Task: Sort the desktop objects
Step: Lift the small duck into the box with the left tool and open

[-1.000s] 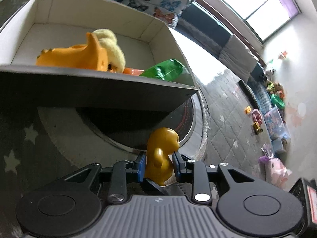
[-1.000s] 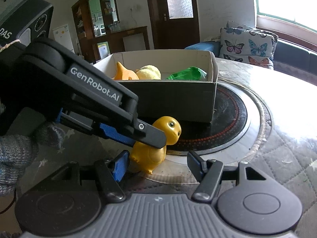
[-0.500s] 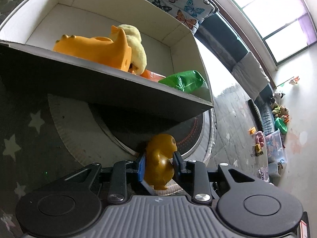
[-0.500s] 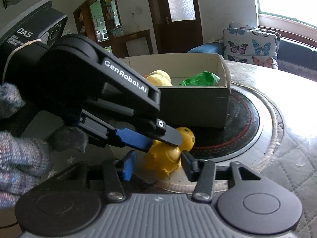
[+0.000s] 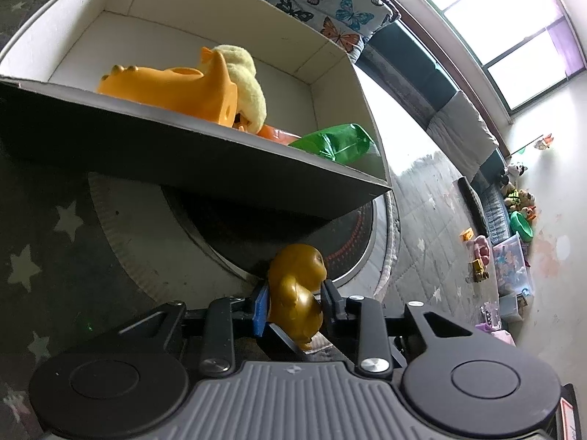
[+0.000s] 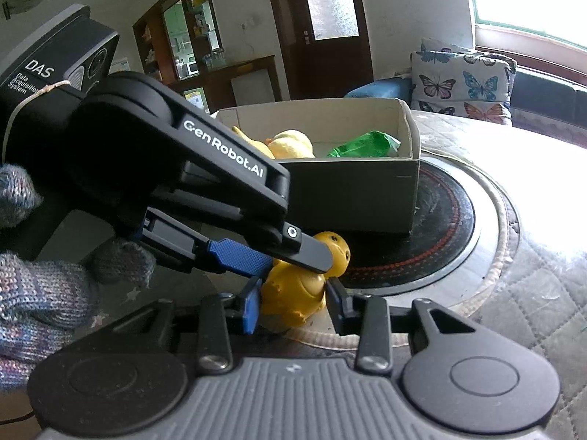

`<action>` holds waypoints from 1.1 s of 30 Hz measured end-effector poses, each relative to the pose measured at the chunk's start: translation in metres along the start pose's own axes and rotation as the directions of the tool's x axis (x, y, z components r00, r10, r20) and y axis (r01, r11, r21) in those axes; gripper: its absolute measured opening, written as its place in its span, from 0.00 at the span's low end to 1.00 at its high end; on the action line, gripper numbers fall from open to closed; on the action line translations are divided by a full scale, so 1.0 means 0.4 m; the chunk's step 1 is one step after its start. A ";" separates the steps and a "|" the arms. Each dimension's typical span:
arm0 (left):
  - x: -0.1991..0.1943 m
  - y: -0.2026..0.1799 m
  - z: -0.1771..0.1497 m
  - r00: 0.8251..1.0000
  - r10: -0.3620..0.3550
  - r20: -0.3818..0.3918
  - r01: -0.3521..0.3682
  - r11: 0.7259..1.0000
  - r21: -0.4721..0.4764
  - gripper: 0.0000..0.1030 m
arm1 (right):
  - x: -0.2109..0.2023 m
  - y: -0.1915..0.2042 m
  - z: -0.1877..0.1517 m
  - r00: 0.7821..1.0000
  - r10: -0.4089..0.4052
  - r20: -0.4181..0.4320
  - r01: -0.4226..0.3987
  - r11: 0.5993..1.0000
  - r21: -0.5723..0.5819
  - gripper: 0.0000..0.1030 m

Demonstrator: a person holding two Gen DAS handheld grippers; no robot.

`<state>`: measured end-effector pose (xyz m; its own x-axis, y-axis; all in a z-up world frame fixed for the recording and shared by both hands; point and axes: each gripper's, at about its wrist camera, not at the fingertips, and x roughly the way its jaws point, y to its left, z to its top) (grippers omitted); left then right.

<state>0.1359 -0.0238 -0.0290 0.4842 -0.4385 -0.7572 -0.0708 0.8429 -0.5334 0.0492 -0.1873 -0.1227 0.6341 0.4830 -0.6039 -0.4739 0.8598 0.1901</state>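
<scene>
We see left gripper (image 5: 293, 306) clenched on duck (image 5: 297, 293) | right gripper (image 6: 293, 306) closed around same duck | box (image 6: 352, 190) just behind

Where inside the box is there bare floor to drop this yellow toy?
In the cardboard box, the floor is bare along the far wall and in the left corner, behind the orange dinosaur. The near right side is crowded: yellow plush, an orange item, green bag. The left gripper holds the yellow toy.
</scene>
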 end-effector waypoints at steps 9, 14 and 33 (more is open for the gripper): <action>-0.049 -0.043 0.004 0.998 -0.012 0.059 0.009 0.999 0.053 0.32 | -0.041 0.011 0.025 0.998 -0.004 0.068 0.004 1.000 -0.006 0.36; -0.088 -0.065 0.032 0.994 -0.034 0.104 0.025 0.996 0.082 0.32 | -0.060 0.014 0.064 0.993 -0.009 0.120 0.011 1.000 -0.020 0.36; -0.056 -0.072 0.241 0.983 -0.003 0.184 -0.011 0.997 0.076 0.30 | 0.089 -0.016 0.258 0.987 -0.029 0.156 0.034 0.999 -0.025 0.35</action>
<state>0.2114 -0.0084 0.0396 0.6365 -0.3763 -0.6732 -0.0093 0.8691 -0.4946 0.1376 -0.1585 -0.0656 0.7353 0.4775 -0.4810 -0.4676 0.8711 0.1501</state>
